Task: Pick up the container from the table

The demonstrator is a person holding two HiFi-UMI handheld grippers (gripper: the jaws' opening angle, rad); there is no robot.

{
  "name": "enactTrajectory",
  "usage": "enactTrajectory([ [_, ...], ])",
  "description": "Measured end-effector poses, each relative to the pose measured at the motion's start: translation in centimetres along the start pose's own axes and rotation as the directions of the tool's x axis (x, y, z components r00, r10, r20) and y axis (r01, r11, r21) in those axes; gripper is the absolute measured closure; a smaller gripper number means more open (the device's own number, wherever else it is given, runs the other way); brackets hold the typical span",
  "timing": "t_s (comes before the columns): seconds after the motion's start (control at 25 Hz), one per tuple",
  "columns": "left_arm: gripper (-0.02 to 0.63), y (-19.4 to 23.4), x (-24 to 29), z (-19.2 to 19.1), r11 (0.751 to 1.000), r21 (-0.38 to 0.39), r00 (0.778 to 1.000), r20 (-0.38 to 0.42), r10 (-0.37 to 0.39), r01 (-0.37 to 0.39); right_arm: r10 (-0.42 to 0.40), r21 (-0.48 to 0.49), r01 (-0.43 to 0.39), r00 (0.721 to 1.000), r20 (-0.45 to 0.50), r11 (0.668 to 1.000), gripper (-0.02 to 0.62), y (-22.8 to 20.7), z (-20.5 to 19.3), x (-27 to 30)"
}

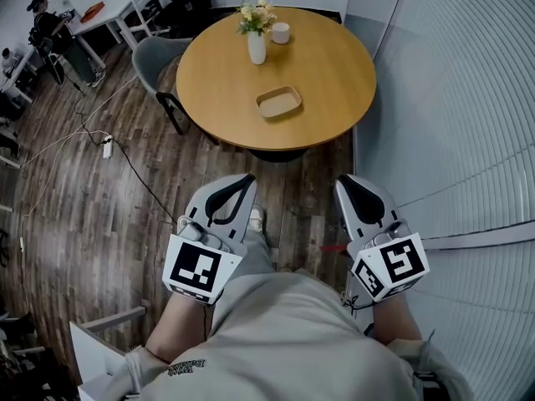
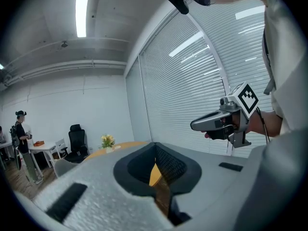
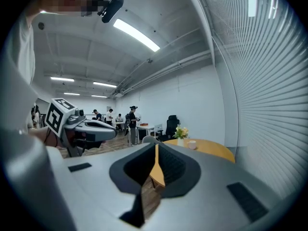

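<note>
The tabletop [image 1: 334, 82] stands ahead of you, beyond your left claw [image 1: 245, 180] and right claw [image 1: 344, 182]. The container [image 1: 278, 102] lies on its near half. Behind the container stands the vase [image 1: 257, 47], with the cup [image 1: 281, 32] just to its right. A chair [image 1: 150, 61] sits at the tabletop's left.

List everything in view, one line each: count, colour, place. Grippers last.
Round wooden table: one, honey brown, upper centre of the head view.
Shallow rectangular container: one, tan, on the table's near half.
Ceramic vase of flowers: one, white with yellow blooms, table's far side.
Ceramic mug: one, white, beside the vase.
Black-legged chair: one, grey, left of the table.
Power strip: one, white, on the wood floor, left.
Slatted blinds: one wall, white, right.
Left gripper: one, grey-white, jaws together, empty, near left.
Right gripper: one, grey-white, jaws together, empty, near right.
</note>
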State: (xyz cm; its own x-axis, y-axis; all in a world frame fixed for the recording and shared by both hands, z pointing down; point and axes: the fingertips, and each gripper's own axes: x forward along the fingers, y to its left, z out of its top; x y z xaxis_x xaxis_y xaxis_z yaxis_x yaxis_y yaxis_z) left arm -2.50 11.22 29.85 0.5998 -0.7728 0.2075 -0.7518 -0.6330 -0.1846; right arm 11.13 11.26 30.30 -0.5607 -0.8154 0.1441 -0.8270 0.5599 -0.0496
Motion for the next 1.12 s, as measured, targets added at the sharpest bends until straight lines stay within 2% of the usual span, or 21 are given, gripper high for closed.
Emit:
enactTrajectory([
  [0.16,0.586,1.8,2.1,-0.2,0.999,-0.033,1.0,-0.01,-0.003,0.003,-0.005,-0.002,0.005,1.0,-0.01,1.0,0.555,-1.2,-0.1,2.5],
  [0.52,0.586,6.9,6.7,-1.0,0.997,-0.053,0.998,-0.028,-0.051,0.049,-0.051,0.014,0.052,0.998,-0.035,0.999,0.555,-3.9,0.5,8.3],
  [0.72,0.586,11.0,9.5,-1.4,0.996,-0.006,0.996,-0.027,-0.09,0.09,-0.07,0.018,0.071,0.996,-0.054,0.997,0.555,-5.0,1.3,12.8],
  [1.12,0.586,19.4,13.7,-1.4,0.992,-0.007,0.991,-0.019,-0.129,0.129,-0.11,0.003,0.111,0.992,-0.057,0.994,0.555,-6.3,3.8,21.5],
])
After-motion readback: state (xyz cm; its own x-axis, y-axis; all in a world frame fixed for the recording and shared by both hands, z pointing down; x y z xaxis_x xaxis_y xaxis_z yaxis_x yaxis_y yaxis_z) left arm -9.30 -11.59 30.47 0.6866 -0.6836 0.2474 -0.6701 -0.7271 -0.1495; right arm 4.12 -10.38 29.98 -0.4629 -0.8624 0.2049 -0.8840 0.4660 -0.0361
